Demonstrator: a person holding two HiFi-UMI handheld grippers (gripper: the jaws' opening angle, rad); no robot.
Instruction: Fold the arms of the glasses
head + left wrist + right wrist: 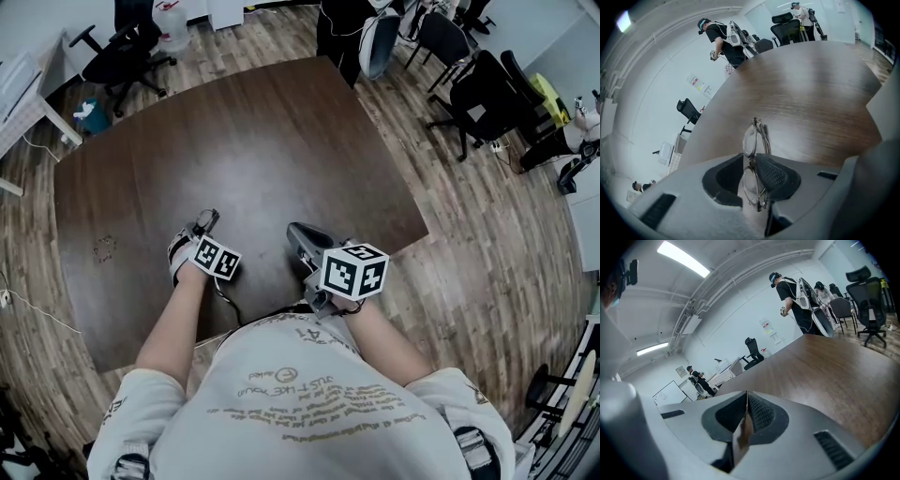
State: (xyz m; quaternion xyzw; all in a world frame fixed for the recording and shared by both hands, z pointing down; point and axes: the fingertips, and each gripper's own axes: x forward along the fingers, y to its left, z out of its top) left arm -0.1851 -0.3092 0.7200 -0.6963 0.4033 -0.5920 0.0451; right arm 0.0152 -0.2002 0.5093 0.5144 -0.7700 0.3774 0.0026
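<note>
Glasses: the glasses point(752, 140) are pinched at the bridge in the left gripper point(752, 168), above the brown table point(811, 93) and near the person's edge of it.
Long axis: the frame runs in line with the jaws. One lens sticks out past the tips toward the table, and the other sits back in the throat between the pads.
Arms of the glasses: thin metal lies close along the lens rims at both ends, so I'd judge the arms folded in or nearly so. The view is too edge-on to be sure.
Left gripper: clamped on the glasses and tilted steeply down at the tabletop. Whether the outer lens touches the wood I cannot tell.
Right gripper: the right gripper point(746, 406) has its jaws pressed together with nothing between them, and it points out across the table at a shallower angle.
Which way: from the right gripper the glasses lie off to its left, outside its own view. In the head view the two tools are side by side, near each other but apart.
Nearer hand: the left, which already has them. The right would have to swing left to reach an arm.
Next move, as I judge it: setting the glasses down, or a last nudge from the right.
</note>
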